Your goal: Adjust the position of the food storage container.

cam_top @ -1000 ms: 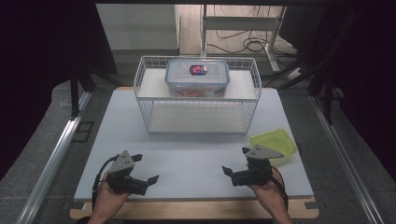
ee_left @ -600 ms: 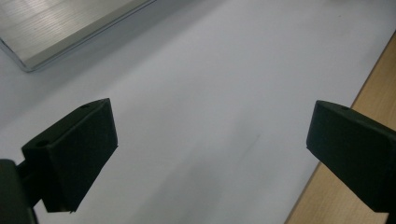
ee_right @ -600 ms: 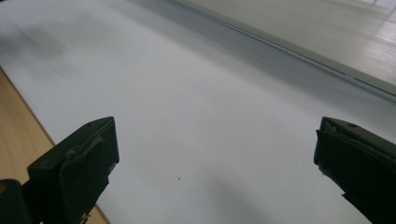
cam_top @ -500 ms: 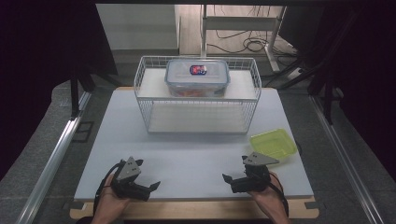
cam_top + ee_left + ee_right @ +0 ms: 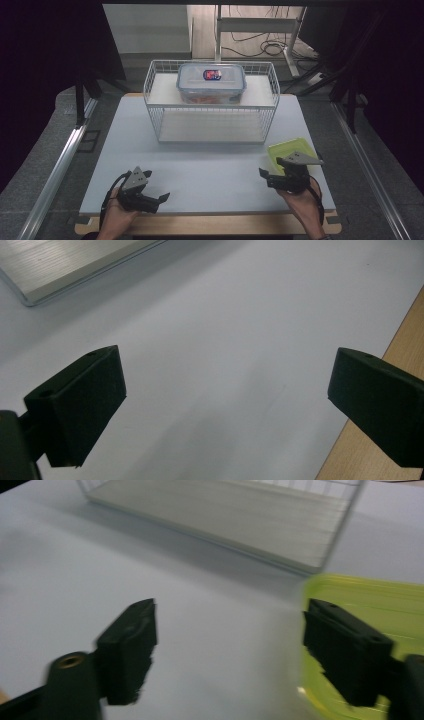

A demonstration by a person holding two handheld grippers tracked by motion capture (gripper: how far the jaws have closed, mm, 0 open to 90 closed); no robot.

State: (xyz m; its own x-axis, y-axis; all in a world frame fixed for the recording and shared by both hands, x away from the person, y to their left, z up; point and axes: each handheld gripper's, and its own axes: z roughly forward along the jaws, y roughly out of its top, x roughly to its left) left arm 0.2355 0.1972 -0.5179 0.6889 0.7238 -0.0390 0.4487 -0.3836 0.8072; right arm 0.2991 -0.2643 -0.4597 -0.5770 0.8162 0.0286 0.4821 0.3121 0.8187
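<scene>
Both claws spread, empty. My right gripper [image 5: 270, 177] low at near table edge, green tray [image 5: 287, 150] just beside it, forward-right. Lidded container [image 5: 211, 82] far ahead on wire rack [image 5: 210, 132], centre. My left gripper [image 5: 159, 199] farther from tray.

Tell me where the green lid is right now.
In the high view the green lid lies flat at the table's right edge, just beyond the right gripper and in front of the wire rack's right corner.

Container [image 5: 211, 83] atop the rack [image 5: 212, 131] (table's far side) — tray [image 5: 290, 151] right-front.
</scene>
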